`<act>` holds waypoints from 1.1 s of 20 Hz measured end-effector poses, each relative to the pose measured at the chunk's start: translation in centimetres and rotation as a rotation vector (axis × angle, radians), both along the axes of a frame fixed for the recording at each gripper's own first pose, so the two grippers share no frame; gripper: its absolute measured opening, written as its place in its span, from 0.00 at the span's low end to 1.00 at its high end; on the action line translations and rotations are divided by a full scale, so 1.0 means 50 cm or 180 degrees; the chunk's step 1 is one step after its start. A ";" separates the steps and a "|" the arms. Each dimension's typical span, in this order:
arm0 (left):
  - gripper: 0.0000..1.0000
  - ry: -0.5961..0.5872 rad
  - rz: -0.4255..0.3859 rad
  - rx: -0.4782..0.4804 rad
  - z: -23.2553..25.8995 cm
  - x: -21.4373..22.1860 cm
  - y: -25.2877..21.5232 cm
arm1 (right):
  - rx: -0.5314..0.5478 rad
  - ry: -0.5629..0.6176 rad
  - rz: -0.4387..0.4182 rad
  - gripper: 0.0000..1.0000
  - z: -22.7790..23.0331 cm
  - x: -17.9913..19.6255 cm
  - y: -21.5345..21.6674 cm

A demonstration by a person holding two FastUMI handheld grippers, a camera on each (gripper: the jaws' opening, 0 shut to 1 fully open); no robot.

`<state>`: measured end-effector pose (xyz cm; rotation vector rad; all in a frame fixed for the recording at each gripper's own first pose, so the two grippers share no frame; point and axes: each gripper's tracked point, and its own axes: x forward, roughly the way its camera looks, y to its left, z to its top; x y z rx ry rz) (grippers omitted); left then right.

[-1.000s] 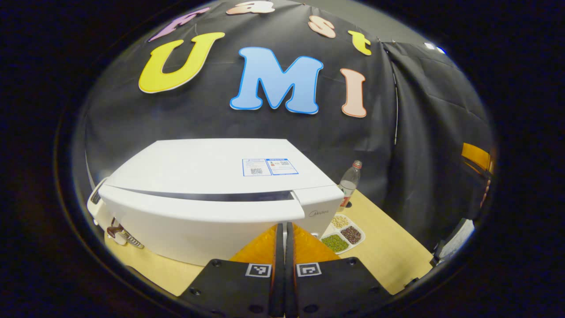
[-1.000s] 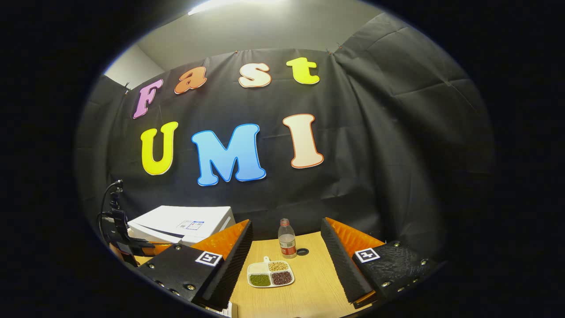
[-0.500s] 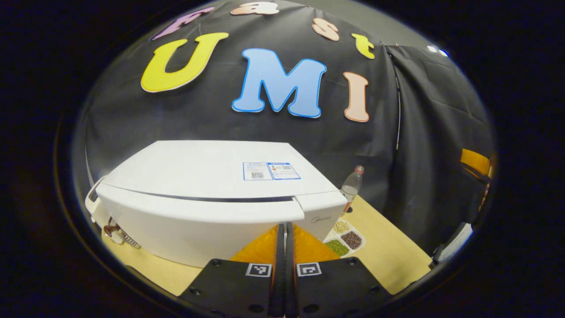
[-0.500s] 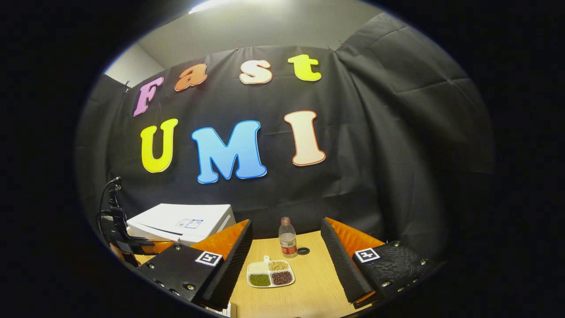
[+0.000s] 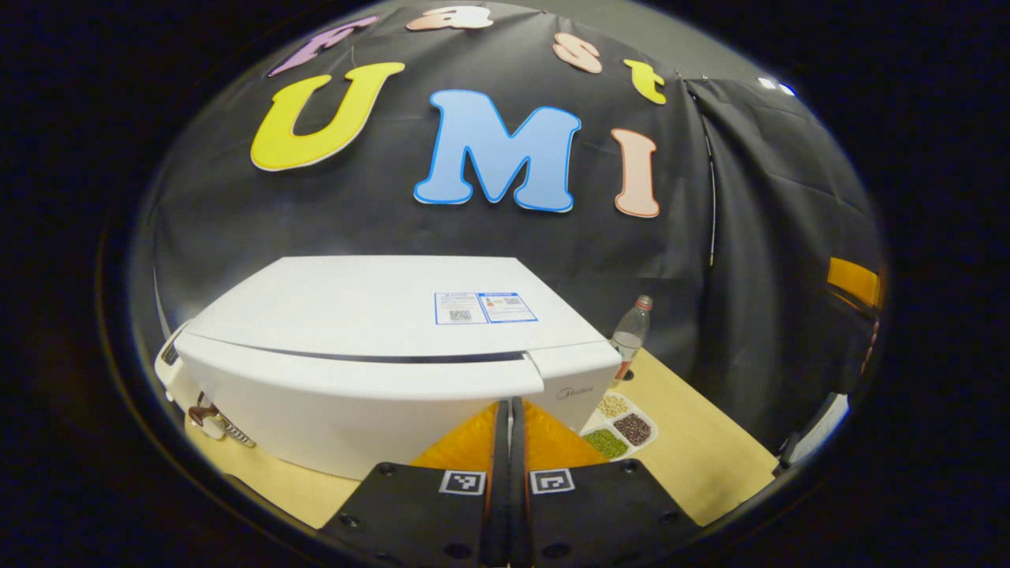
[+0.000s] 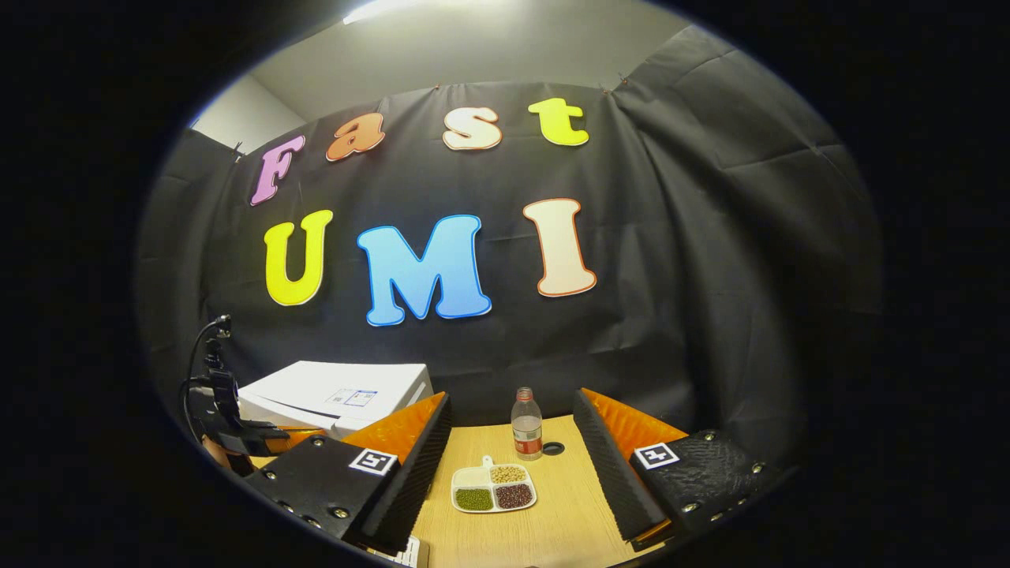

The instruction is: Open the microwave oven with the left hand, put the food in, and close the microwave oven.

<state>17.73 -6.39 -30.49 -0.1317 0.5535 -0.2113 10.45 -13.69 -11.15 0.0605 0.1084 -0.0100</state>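
In the left gripper view, the left gripper (image 5: 509,418) is sitting with its fingers pressed together on nothing, right in front of the white microwave (image 5: 379,347), whose door is closed. In the right gripper view, the right gripper (image 6: 513,465) is hanging wide open above the food tray (image 6: 493,489), lying on the wooden table (image 6: 568,513) near a bottle (image 6: 526,424).

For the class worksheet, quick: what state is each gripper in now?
Left gripper: closed, holding nothing.
Right gripper: open, empty, above the food tray.
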 end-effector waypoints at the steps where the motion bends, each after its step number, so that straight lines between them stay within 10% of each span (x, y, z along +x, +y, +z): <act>1: 0.07 -0.0012 0.0003 0.0015 -0.002 0.005 -0.001 | 0.0001 0.0005 0.0011 0.93 0.000 -0.001 0.000; 13: 0.07 -0.0089 0.0028 0.0201 0.019 0.026 -0.023 | 0.0007 -0.0015 0.0174 0.94 0.018 -0.028 0.002; 20: 0.08 -0.1070 0.0390 0.0376 0.398 -0.084 0.071 | 0.0024 -0.0276 0.0233 0.94 0.121 -0.061 0.083; 22: 0.54 -0.1410 0.0599 0.0385 0.530 -0.140 0.129 | 0.0009 -0.0312 0.0238 0.93 0.159 -0.077 0.114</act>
